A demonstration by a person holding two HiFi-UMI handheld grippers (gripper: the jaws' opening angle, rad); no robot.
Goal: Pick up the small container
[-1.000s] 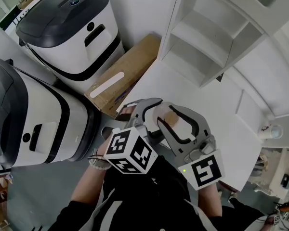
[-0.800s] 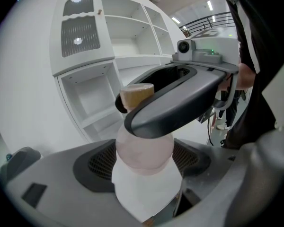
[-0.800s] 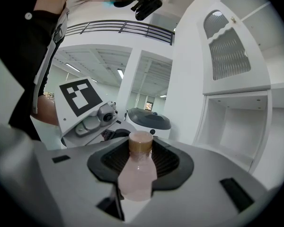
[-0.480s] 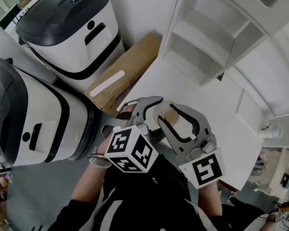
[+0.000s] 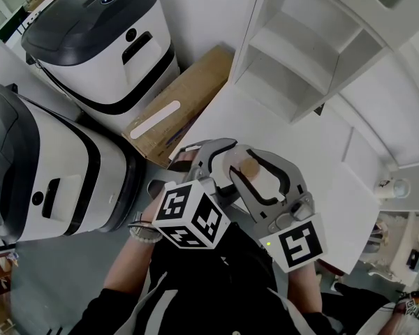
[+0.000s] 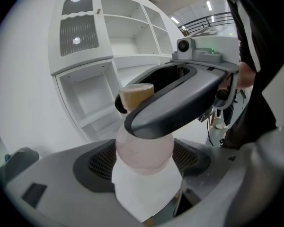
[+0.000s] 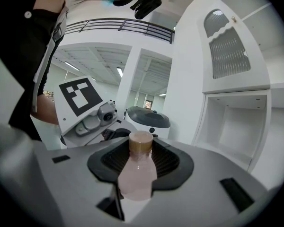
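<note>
Pinkish small container (image 7: pixel 135 176), tan cap, pinched in right claw (image 7: pixel 141 159); left claw (image 6: pixel 144 161) also clamped on its lower body. Both held crossed over white table (image 5: pixel 283 142) edge.

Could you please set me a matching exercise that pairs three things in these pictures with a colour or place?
Things:
1. small container
2. cardboard box
3. shelf unit

Colour or place:
A. brown, beside the black-topped machine
B. white throughout
C. between the jaws of the right gripper

Pairs: 1-C, 2-A, 3-B
</note>
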